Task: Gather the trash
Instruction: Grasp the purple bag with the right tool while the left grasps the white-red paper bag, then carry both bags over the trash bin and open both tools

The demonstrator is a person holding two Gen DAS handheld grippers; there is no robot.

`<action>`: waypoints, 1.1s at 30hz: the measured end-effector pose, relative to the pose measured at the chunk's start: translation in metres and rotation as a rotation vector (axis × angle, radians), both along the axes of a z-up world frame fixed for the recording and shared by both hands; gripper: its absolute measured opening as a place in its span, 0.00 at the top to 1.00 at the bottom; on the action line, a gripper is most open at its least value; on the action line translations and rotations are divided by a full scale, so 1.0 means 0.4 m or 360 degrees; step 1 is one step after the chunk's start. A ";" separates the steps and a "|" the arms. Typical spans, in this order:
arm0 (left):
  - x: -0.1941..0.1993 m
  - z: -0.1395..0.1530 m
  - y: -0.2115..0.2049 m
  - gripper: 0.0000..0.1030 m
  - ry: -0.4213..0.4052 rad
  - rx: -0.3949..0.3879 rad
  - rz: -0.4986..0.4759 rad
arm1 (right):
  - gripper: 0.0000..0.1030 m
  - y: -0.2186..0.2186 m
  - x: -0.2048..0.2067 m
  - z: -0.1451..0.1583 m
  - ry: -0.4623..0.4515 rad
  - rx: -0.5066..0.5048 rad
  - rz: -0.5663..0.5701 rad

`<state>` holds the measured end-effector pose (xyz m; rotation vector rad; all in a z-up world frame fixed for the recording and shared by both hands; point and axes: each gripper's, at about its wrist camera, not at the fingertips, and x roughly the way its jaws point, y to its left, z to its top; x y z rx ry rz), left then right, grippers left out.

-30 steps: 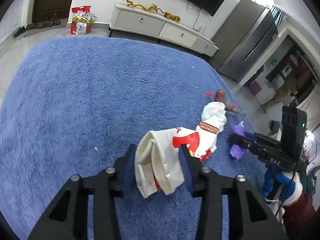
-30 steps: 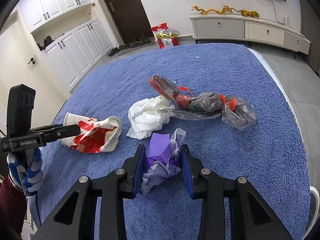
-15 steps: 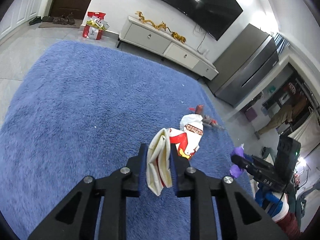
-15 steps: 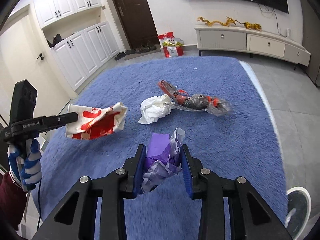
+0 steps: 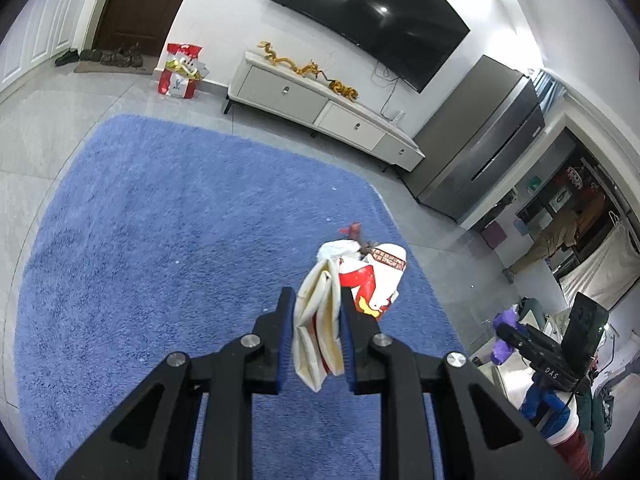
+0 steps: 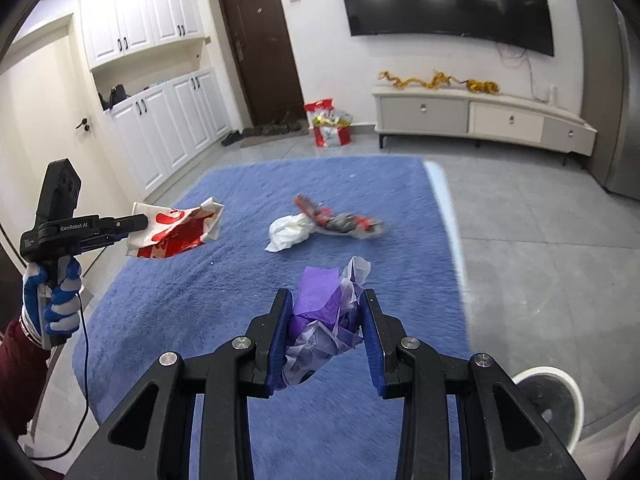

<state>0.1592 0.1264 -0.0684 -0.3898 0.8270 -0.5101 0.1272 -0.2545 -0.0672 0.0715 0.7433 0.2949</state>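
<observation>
Two pieces of trash are in your grippers, one in each. Your left gripper (image 5: 316, 334) is clenched on the red-and-white paper bag (image 5: 352, 288), pinching its folded cream end between the blue pads (image 5: 285, 344); the printed end projects past the fingertips toward the far right. In the right wrist view the same bag (image 6: 172, 230) hangs clear above the blue carpet (image 6: 240, 280), at the left of the scene, with your gloved left hand (image 6: 52, 300) wrapped on the handle below it.

Your right gripper (image 6: 326, 334) is clenched on the purple-and-clear crumpled wrapper (image 6: 324, 316), which fills the gap between the fingers and sticks up beyond the tips. In the left wrist view that gripper (image 5: 506, 330) appears at the near right, off the carpet edge, with the purple wrapper (image 5: 502, 344) at its tip.

Remaining trash lies on the carpet farther away, toward its right side: a crumpled white bag (image 6: 290, 232) and, touching its far right side, a long grey-and-red plastic wrapper (image 6: 340, 222) (blurred in this view). In the left wrist view both are mostly hidden behind the held bag.

A white round bin (image 6: 550, 400) stands on the grey floor at the near right, just off the carpet. A white TV cabinet (image 6: 480, 116) lines the far wall.
</observation>
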 end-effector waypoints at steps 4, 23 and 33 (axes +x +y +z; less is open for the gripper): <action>-0.013 0.046 -0.047 0.81 -0.0037 -0.0003 -0.0047 | 0.67 -0.061 -0.042 0.023 -0.0035 -0.0019 -0.0060; 0.030 0.157 -0.476 0.81 -0.0104 0.0032 -0.0438 | 0.67 -0.421 -0.216 -0.023 -0.0033 0.0010 -0.0507; 0.048 0.090 -0.795 0.81 -0.0031 0.0179 -0.0651 | 0.67 -0.574 -0.238 -0.123 0.0045 0.0055 -0.0715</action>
